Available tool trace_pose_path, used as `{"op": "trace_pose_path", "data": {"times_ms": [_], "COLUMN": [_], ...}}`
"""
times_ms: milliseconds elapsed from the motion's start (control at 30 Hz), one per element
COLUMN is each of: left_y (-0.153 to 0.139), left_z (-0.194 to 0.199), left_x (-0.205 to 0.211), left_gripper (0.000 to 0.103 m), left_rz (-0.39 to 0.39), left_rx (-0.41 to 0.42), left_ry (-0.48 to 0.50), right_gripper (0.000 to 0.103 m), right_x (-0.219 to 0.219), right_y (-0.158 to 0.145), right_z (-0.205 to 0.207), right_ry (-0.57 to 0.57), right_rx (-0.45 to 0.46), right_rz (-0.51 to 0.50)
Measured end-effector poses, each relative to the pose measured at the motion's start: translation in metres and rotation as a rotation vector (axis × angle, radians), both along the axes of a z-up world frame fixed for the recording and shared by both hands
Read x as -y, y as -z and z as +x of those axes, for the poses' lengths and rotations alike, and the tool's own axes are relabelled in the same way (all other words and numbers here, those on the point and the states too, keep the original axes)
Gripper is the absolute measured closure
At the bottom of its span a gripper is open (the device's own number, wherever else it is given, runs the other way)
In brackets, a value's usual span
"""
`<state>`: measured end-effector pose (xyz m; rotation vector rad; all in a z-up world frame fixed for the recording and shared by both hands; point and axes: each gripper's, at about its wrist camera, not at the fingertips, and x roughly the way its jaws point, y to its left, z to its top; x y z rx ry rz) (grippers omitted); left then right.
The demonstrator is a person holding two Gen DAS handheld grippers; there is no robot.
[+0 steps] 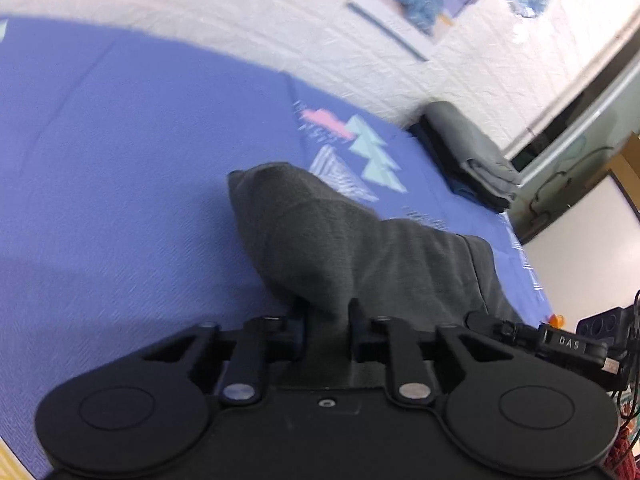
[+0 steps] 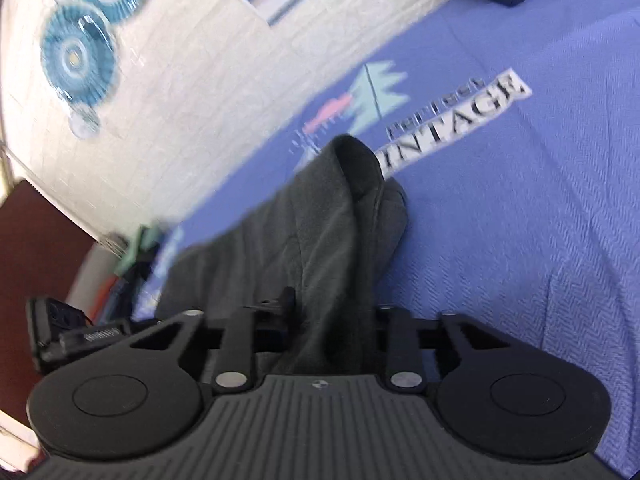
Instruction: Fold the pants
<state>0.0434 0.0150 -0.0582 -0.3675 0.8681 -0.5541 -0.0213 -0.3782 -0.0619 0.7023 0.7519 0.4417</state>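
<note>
The dark grey pants (image 1: 340,240) hang bunched over a blue bedspread (image 1: 120,160). My left gripper (image 1: 326,312) is shut on a fold of the pants, and the cloth drapes away from it toward the right. In the right wrist view my right gripper (image 2: 332,312) is shut on another part of the same pants (image 2: 320,220), which rise in a ridge ahead of the fingers. The fingertips of both grippers are buried in cloth. The right gripper's body (image 1: 568,344) shows at the right edge of the left wrist view.
The bedspread (image 2: 520,200) has a printed logo (image 2: 448,116). A stack of folded grey and dark clothes (image 1: 468,156) lies at the far edge by the white quilted wall (image 1: 280,12). The bed's edge (image 1: 528,264) drops off on the right.
</note>
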Motion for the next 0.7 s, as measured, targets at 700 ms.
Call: {"op": "trace_pose_path", "data": {"times_ms": [700], "left_y": [-0.111], "left_z": [0.162], "left_x": [0.27], "left_gripper": [0.103], "left_rz": [-0.205], "left_rx": [0.25], "left_ry": [0.245], "right_gripper": [0.065], "right_x": [0.213], "right_y": [-0.119], "right_z": [0.122], "right_ry": [0.304], "right_rx": [0.271], "right_rz": [-0.126]}}
